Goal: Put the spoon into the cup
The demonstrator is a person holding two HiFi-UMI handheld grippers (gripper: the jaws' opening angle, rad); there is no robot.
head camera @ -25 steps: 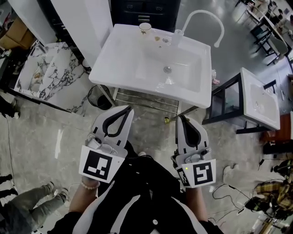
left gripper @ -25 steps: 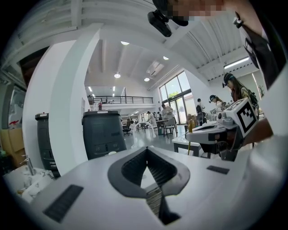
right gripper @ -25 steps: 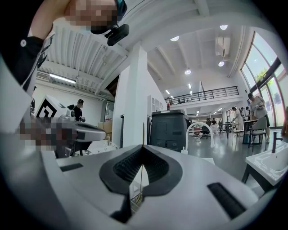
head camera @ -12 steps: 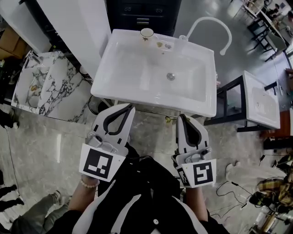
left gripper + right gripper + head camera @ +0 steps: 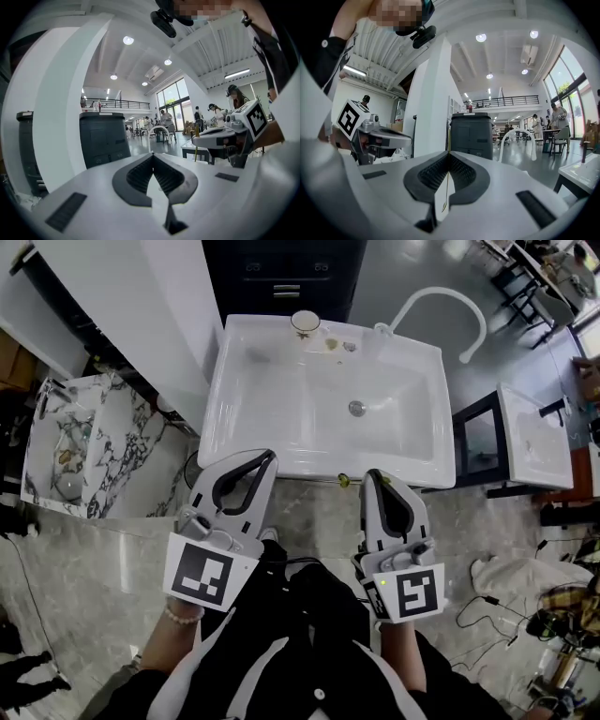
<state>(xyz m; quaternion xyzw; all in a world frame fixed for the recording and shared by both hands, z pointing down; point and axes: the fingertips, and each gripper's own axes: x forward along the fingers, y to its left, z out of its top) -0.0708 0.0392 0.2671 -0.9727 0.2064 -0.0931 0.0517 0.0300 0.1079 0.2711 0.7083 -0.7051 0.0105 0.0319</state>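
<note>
Right gripper is clamped on the thin gold spoon, held upright just before the near rim of the sink, while the cup is seen on the sink's far rim, ahead and slightly leftward, with the closed, empty left gripper placed about as near.

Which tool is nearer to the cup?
Left, slightly. The left tool is by the near edge of the sink, just left of the cup on the far rim; the right tool is farther right.
</note>
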